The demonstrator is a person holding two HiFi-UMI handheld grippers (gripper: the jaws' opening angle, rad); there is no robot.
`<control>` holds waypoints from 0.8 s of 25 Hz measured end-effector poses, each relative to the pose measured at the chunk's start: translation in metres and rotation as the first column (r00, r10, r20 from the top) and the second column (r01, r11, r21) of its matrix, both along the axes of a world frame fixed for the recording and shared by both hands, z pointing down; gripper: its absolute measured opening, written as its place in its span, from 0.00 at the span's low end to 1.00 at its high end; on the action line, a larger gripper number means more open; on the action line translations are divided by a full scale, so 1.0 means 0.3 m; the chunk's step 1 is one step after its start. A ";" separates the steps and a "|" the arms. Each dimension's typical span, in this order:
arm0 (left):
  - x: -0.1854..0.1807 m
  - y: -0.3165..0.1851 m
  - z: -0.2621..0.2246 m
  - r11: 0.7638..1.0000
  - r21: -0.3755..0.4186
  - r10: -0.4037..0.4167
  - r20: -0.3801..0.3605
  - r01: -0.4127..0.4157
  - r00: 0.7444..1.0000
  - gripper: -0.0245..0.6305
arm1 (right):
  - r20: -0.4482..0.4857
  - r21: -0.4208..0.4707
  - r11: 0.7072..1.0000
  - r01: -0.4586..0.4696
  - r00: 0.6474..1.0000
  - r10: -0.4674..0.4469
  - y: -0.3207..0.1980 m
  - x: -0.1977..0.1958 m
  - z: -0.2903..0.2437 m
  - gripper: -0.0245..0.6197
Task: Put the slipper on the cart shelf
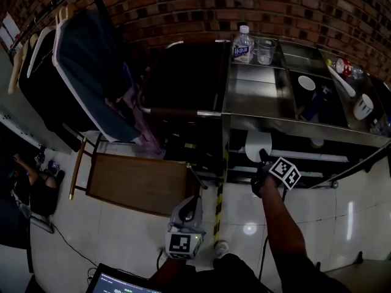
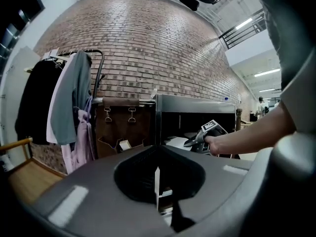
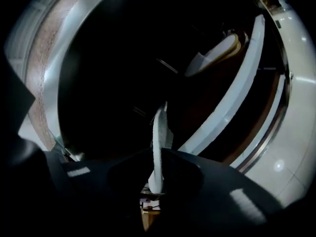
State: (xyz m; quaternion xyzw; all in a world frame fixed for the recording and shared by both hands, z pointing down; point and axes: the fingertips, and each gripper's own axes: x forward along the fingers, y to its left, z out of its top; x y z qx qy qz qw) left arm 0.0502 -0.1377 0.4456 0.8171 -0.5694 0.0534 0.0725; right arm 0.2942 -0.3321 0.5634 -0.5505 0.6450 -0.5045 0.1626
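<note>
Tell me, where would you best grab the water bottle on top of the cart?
Probably round the bottle below its cap, jaws level, coming from the near side: it stands upright, and a glass stands close on its right.

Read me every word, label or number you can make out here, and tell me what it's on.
No text can be quoted.
Water bottle label: too small to read.
Red-labelled bottle: blurred.
Screen at the bottom edge: characters too small.
Marker cubes: square patterns only, no words.
</note>
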 end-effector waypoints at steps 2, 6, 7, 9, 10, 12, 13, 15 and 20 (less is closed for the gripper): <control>0.009 -0.007 -0.025 1.000 0.011 0.007 0.003 -0.007 1.000 0.06 | 0.055 -0.015 1.000 -0.013 0.998 0.013 -0.028 -0.002 0.022 0.10; 0.007 -0.007 -0.060 1.000 0.020 0.002 -0.002 -0.002 1.000 0.06 | 0.171 -0.066 0.996 -0.058 0.983 0.068 -0.081 0.005 0.074 0.10; 0.003 -0.002 -0.056 1.000 0.016 -0.001 0.001 0.001 1.000 0.06 | 0.193 -0.078 0.995 -0.068 0.978 0.082 -0.091 0.005 0.085 0.10; -0.003 0.007 -0.046 1.000 0.010 -0.003 0.008 0.003 1.000 0.06 | 0.232 -0.100 0.991 -0.090 0.966 0.112 -0.107 0.001 0.106 0.10; -0.004 0.011 -0.043 1.000 0.009 -0.002 0.008 0.002 1.000 0.06 | 0.255 -0.109 0.989 -0.099 0.959 0.124 -0.113 -0.002 0.116 0.11; 0.000 0.020 -0.041 1.000 0.009 0.004 0.008 -0.004 1.000 0.06 | 0.294 -0.121 0.987 -0.109 0.945 0.140 -0.120 -0.010 0.130 0.12; 0.003 0.025 -0.042 1.000 0.009 0.008 0.009 -0.008 1.000 0.06 | 0.302 -0.125 0.986 -0.113 0.942 0.146 -0.122 -0.011 0.133 0.12; 0.002 0.032 -0.048 1.000 0.014 0.011 0.013 -0.011 1.000 0.06 | 0.299 -0.133 0.984 -0.120 0.942 0.156 -0.127 -0.014 0.138 0.12; -0.018 0.043 -0.061 1.000 0.021 0.000 0.014 0.000 1.000 0.06 | 0.252 -0.144 0.980 -0.137 0.953 0.170 -0.138 -0.010 0.131 0.21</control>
